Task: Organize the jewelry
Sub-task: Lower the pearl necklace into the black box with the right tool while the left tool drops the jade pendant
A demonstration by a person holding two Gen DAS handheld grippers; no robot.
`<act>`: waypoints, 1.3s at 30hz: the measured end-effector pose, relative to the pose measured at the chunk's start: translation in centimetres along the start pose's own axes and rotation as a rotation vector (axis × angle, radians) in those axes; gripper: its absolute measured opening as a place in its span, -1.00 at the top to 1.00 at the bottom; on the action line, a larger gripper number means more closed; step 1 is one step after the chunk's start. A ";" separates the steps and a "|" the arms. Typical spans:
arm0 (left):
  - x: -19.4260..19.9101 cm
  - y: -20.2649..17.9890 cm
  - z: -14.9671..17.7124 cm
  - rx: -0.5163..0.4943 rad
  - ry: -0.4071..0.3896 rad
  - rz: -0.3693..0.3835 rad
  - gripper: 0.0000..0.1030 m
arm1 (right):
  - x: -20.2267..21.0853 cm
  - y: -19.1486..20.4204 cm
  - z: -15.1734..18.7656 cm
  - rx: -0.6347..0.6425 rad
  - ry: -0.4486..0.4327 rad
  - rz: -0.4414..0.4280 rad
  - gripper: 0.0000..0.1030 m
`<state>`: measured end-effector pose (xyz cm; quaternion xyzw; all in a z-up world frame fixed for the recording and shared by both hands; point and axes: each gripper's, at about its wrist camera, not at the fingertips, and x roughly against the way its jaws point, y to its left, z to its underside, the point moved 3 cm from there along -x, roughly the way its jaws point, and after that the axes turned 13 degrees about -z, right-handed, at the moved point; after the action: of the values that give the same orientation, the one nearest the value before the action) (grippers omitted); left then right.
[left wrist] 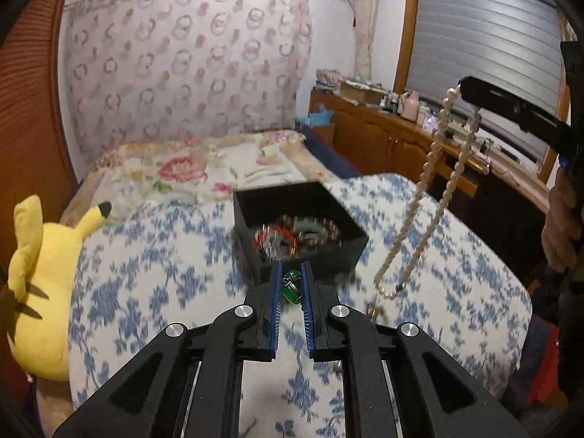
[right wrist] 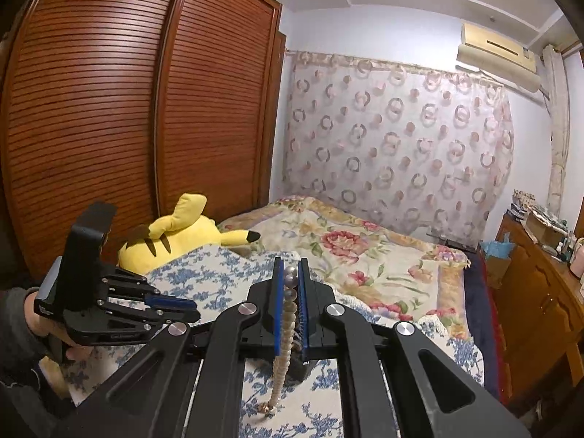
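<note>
- A small green glass-like piece of jewellery with a silver metal fitting (left wrist: 292, 287) is pinched between the blue pads of the left tool (left wrist: 291, 284), whose jaws stand narrow around it.
- The green piece is held in the air just in front of the open black square jewellery box (left wrist: 350, 246); what kind of piece it is cannot be told, as the view is blurred.
- The black box is set on a white cloth with a blue flower print (left wrist: 153, 277) that is spread over the bed, and a tangle of bracelets and beads, among them a red ring-shaped one (left wrist: 272, 241), is seen inside it.
- A long strand of cream-white pearl beads (right wrist: 288, 323) is gripped between the pads of the right tool (right wrist: 291, 277), whose jaws are closed tight on it.
- In the left wrist view the pearl strand (left wrist: 425, 189) is seen hanging as a loop from the right tool (left wrist: 511, 109), to the right of the box and above the blue-print cloth.
- In the right wrist view the left tool (right wrist: 171, 304) is seen low at the left, carried by a hand in a dark sleeve (right wrist: 40, 325).
- A yellow plush toy with black-tipped ears (right wrist: 175, 237) is laid on the bed beside the brown slatted wardrobe doors (right wrist: 127, 109).
- A floral quilt (right wrist: 350, 255) is spread over the far part of the bed.
</note>
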<state>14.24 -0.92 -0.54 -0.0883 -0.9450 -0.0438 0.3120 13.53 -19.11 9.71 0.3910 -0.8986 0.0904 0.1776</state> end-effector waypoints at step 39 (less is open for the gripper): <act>-12.8 0.6 -7.4 -0.001 0.064 -0.021 0.81 | -14.2 -9.9 2.1 -0.091 0.160 -0.101 0.83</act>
<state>28.75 -3.13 -2.19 -0.0770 -0.9353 -0.0502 0.3417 29.25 -16.88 2.46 0.4190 -0.8637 0.0714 0.2709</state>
